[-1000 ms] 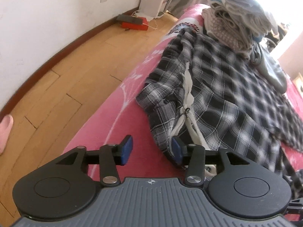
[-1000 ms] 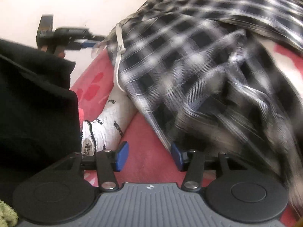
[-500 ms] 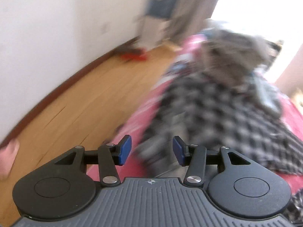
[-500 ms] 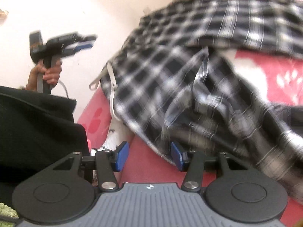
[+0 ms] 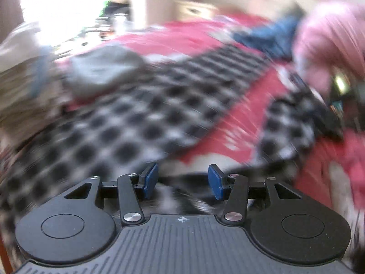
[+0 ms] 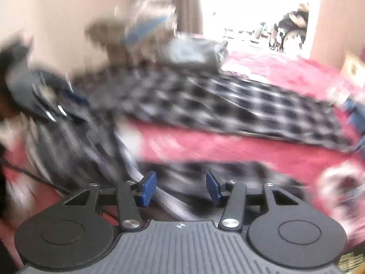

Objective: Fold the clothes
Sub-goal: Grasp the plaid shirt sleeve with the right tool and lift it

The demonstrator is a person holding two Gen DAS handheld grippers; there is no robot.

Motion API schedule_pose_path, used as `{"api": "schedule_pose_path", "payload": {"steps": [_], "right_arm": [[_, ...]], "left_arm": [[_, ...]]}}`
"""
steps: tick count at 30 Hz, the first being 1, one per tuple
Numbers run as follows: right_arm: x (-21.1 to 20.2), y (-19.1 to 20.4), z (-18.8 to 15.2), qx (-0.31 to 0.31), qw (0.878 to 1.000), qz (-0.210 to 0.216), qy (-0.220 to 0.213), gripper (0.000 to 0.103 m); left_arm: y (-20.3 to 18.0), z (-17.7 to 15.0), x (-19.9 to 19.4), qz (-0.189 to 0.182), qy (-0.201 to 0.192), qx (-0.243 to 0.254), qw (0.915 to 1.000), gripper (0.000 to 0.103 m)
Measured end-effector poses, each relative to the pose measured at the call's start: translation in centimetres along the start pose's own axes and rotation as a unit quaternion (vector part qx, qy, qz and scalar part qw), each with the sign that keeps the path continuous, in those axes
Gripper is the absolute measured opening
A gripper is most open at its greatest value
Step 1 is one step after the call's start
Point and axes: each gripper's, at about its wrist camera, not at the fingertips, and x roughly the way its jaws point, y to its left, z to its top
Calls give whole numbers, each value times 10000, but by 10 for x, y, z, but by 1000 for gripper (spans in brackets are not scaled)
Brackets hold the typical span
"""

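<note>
A black-and-white checked garment (image 5: pixel 127 123) lies spread over the red bed cover (image 5: pixel 239 118), blurred by motion. It also shows in the right wrist view (image 6: pixel 228 105). My left gripper (image 5: pixel 182 181) is open and empty, low over the garment's near edge. My right gripper (image 6: pixel 181 188) is open and empty, with checked cloth just beyond its blue fingertips (image 6: pixel 148 186). The other gripper (image 6: pixel 48 105) appears as a dark blur at the left of the right wrist view.
A pile of clothes (image 6: pixel 146 36) and a folded grey garment (image 5: pixel 102 68) sit on the bed beyond the checked garment. A blue garment (image 5: pixel 271 36) and a pink one (image 5: pixel 330 36) lie at the far right. A bright window (image 6: pixel 251 6) is behind.
Both grippers have swung round fast: the left view turned from the floor and wall toward the bed's middle, the right view from the garment's waist end toward the window. Both stayed open.
</note>
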Motion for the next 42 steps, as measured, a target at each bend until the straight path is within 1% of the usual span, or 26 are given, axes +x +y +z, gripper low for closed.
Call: {"api": "schedule_pose_path", "payload": {"steps": [1, 4, 7, 10, 11, 12, 13, 15, 16, 18, 21, 24, 26, 32, 34, 36, 38, 40, 42], "right_arm": [[1, 0, -5, -327, 9993, -107, 156, 50], [10, 8, -17, -1070, 9930, 31, 504, 47], [26, 23, -22, -1771, 9818, 149, 674, 45], [39, 35, -24, -2218, 9719, 329, 718, 43], [44, 39, -25, -2346, 9688, 326, 735, 43], [48, 43, -27, -2472, 9655, 322, 754, 38], [54, 46, -28, -2569, 9625, 291, 820, 37], [60, 48, -27, -2632, 9601, 182, 927, 2], [60, 46, -24, -2547, 9625, 159, 925, 1], [50, 40, -19, -2411, 9675, 122, 752, 1], [39, 31, -8, -2268, 9725, 32, 523, 1], [37, 24, 7, -2307, 9721, -41, 411, 1], [38, 22, 18, -2422, 9696, -110, 327, 1], [49, 10, 52, -2777, 9603, -267, 85, 0], [56, 2, 66, -2779, 9602, -270, 20, 0], [67, -6, 80, -2757, 9609, -271, 61, 0], [83, -15, 93, -2680, 9629, -276, 139, 0], [101, -29, 102, -2368, 9708, -307, 212, 0], [123, -42, 108, -1854, 9817, -316, 298, 1]], "left_arm": [[-10, -2, 7, -99, 75, 261, 9996, 49], [-32, -9, 21, -334, 151, 917, 9951, 49], [-45, -14, 30, -441, 191, 1242, 9911, 49], [-55, -16, 35, -479, 190, 1475, 9877, 49], [-59, -16, 35, -493, 174, 1588, 9859, 49], [-63, -15, 36, -508, 164, 1707, 9839, 49], [-67, -14, 38, -522, 163, 1817, 9818, 49], [-74, -12, 43, -553, 165, 1967, 9788, 49], [-78, -12, 45, -569, 162, 2036, 9773, 49], [-83, -11, 50, -576, 126, 2140, 9751, 49], [-89, -6, 59, -726, 90, 2118, 9746, 49], [-95, -1, 70, -829, 85, 2051, 9752, 50], [-98, 3, 79, -827, 63, 2018, 9759, 50], [-87, 24, 87, -763, -119, 1588, 9843, 50], [-80, 29, 88, -656, -154, 1436, 9873, 49], [-72, 34, 90, -559, -203, 1266, 9902, 48], [-64, 39, 92, -372, -241, 1105, 9929, 47], [-57, 45, 98, -81, -240, 933, 9953, 44], [-49, 48, 105, 221, -189, 715, 9970, 44]]}}
